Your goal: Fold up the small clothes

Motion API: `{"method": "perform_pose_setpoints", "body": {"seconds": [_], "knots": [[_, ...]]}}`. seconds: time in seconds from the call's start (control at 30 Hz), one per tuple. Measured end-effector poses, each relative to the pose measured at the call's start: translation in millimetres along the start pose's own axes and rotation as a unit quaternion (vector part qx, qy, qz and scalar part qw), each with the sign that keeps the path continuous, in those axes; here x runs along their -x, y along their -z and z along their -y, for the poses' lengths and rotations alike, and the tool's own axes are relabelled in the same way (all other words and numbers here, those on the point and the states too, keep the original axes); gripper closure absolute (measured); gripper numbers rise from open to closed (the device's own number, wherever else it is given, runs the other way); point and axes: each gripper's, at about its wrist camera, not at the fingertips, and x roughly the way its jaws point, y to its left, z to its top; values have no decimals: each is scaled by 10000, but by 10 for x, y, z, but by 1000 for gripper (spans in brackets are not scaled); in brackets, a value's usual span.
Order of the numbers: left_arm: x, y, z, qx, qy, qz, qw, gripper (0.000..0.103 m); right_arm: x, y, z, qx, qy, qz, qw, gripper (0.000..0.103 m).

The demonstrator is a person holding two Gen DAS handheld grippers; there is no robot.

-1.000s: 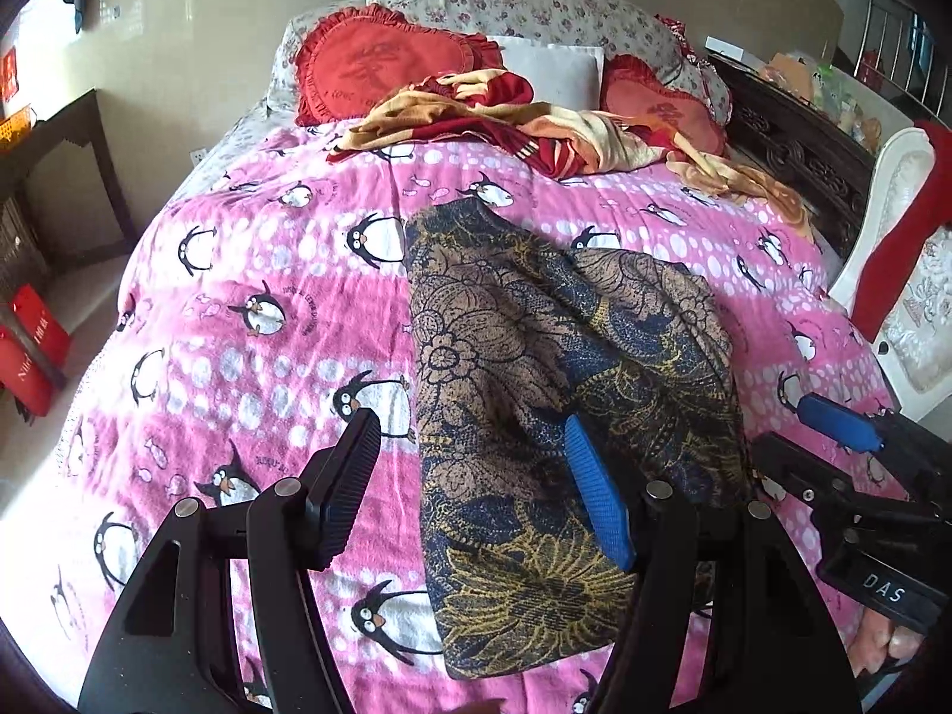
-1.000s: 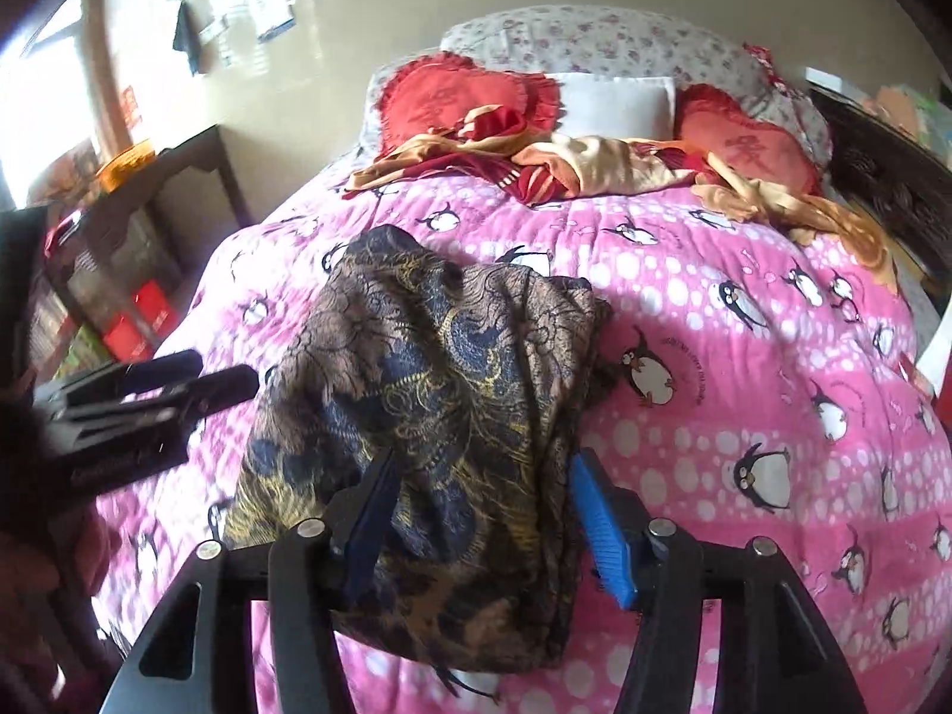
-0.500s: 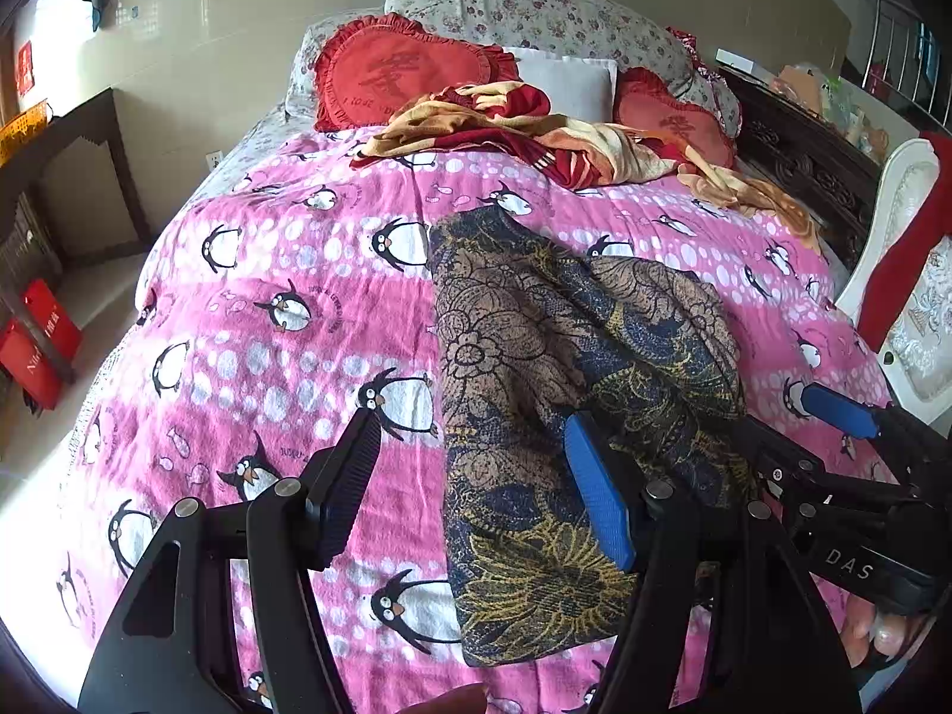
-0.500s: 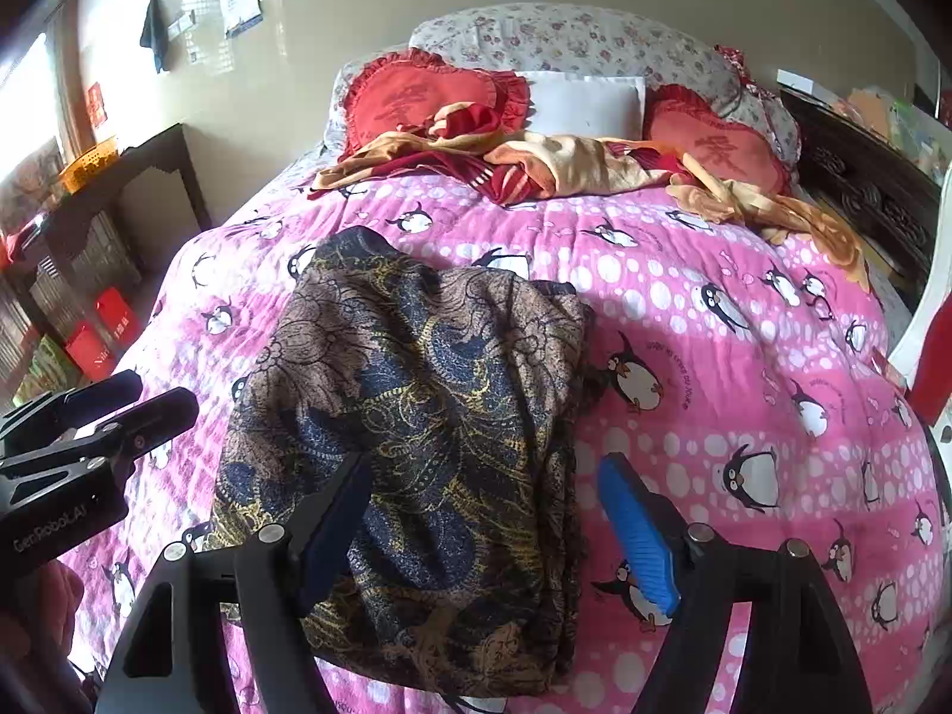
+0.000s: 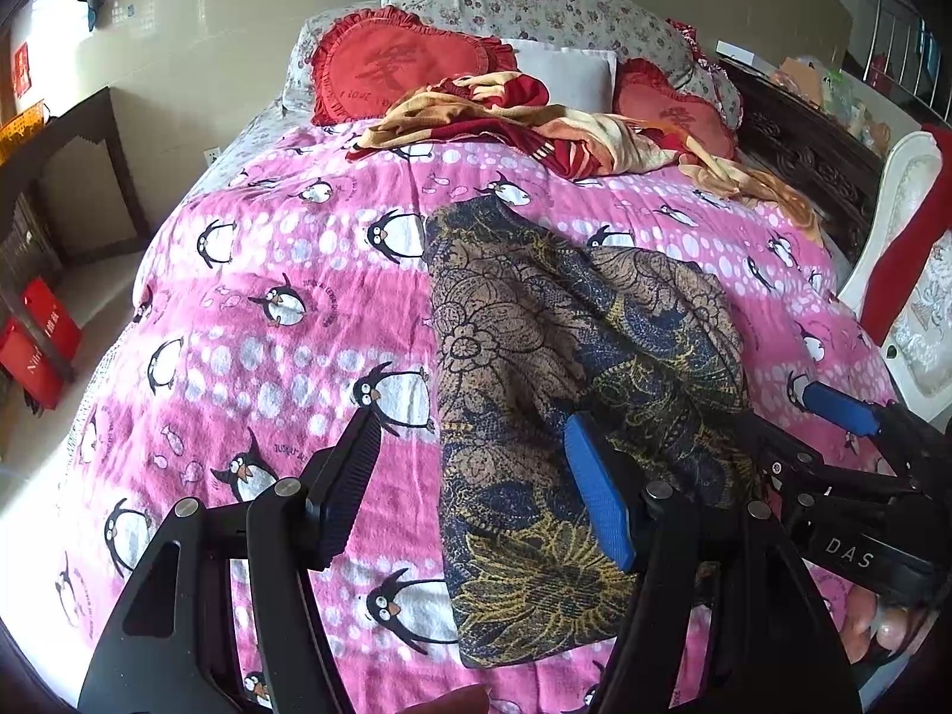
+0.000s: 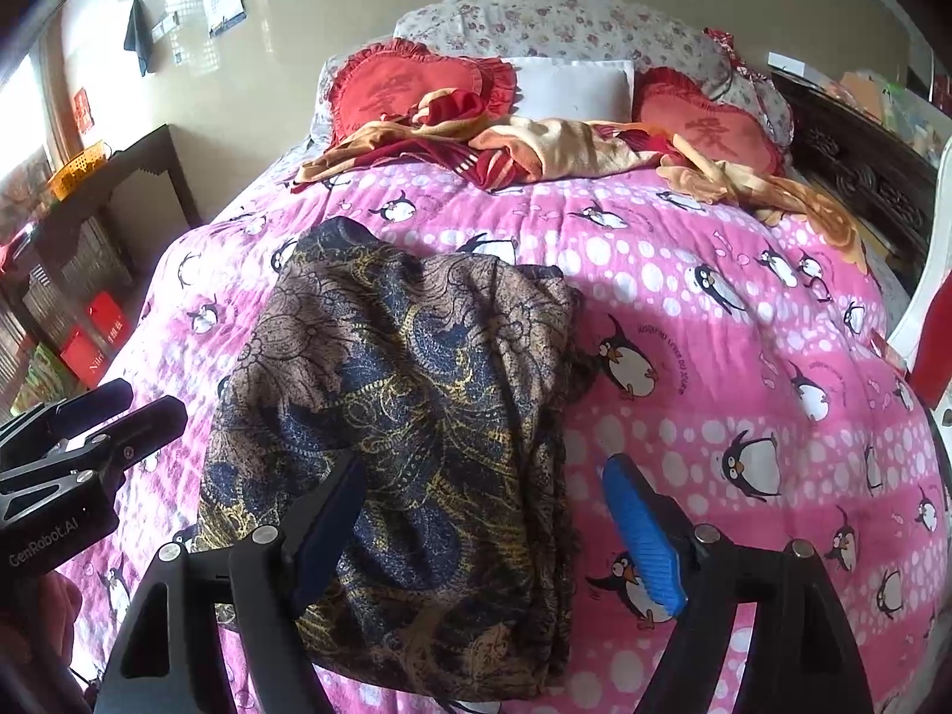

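Note:
A dark blue, brown and gold patterned garment (image 5: 553,369) lies folded lengthwise on the pink penguin bedspread (image 5: 285,309); it also shows in the right wrist view (image 6: 404,392). My left gripper (image 5: 476,488) is open and empty, above the garment's near left edge. My right gripper (image 6: 494,523) is open and empty, above the garment's near right edge. Each gripper shows in the other's view: the right one (image 5: 845,476) at the garment's right side, the left one (image 6: 77,446) to its left.
Red heart cushions (image 6: 410,89), a white pillow (image 6: 571,86) and a crumpled red and tan blanket (image 6: 535,149) lie at the head of the bed. A dark side table (image 6: 119,190) stands at the left. A carved dark headboard and a white chair (image 5: 910,226) stand at the right.
Both grippers have drawn back and up from the garment, and the right jaws have opened wider. The garment lies still.

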Motion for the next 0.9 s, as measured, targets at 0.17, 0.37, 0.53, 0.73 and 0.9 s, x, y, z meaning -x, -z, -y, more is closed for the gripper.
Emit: {"method": "perform_pose_setpoints", "body": {"seconds": [0.17, 0.37, 0.53, 0.73, 0.9], "knots": [[-18, 2, -19, 29, -10, -12, 10000, 38, -25, -12, -33, 46, -6, -37, 10000, 24], [-55, 6, -60, 55, -7, -58, 10000, 38, -59, -20, -56, 37, -7, -72, 10000, 24], [-85, 6, -84, 91, -8, -87, 9999, 38, -101, -19, -65, 37, 10, -131, 9999, 24], [-105, 7, -77, 72, 2, -114, 9999, 38, -133, -13, -65, 16, 16, -179, 9998, 24], [-129, 10, -72, 66, -25, -140, 9999, 38, -156, -12, -55, 0, 4, -202, 9998, 24]]}}
